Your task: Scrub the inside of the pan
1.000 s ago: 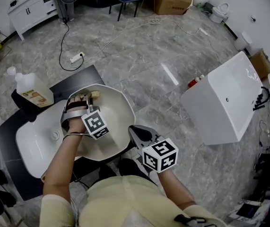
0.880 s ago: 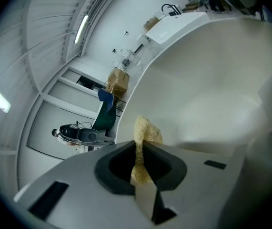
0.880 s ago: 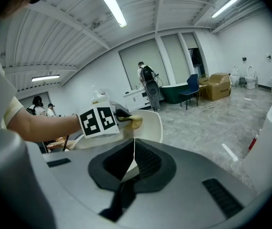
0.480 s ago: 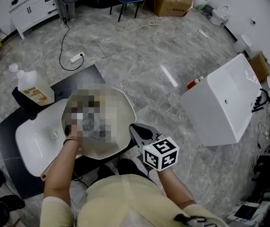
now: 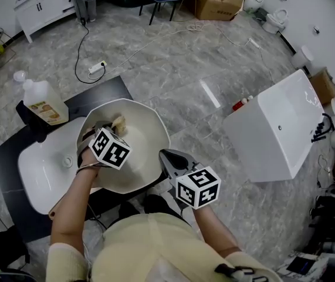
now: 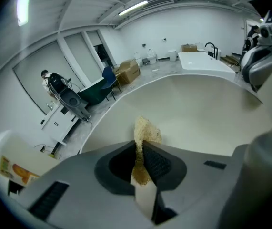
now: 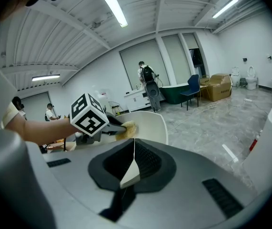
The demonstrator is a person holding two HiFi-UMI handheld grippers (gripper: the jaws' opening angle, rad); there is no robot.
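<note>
A wide cream pan (image 5: 145,157) with angled sides rests over a white sink. Inside it, near the far left wall, my left gripper (image 5: 112,127) is shut on a tan sponge (image 5: 119,122). In the left gripper view the sponge (image 6: 144,133) sticks out between the jaws against the pan's inner wall (image 6: 207,113). My right gripper (image 5: 166,158) is shut on the pan's near right rim; in the right gripper view a thin cream edge sits between its jaws (image 7: 134,149). That view also shows the left gripper's marker cube (image 7: 89,115) and the sponge (image 7: 126,129).
The white sink (image 5: 41,178) sits on a black table (image 5: 100,94) with a soap bottle (image 5: 43,106) at its far left. A white tub (image 5: 276,128) stands to the right on the grey floor. A cardboard box (image 5: 217,0), a chair and cables lie farther off.
My left gripper with the sponge has shifted slightly left and farther into the pan. The right gripper keeps its hold on the rim.
</note>
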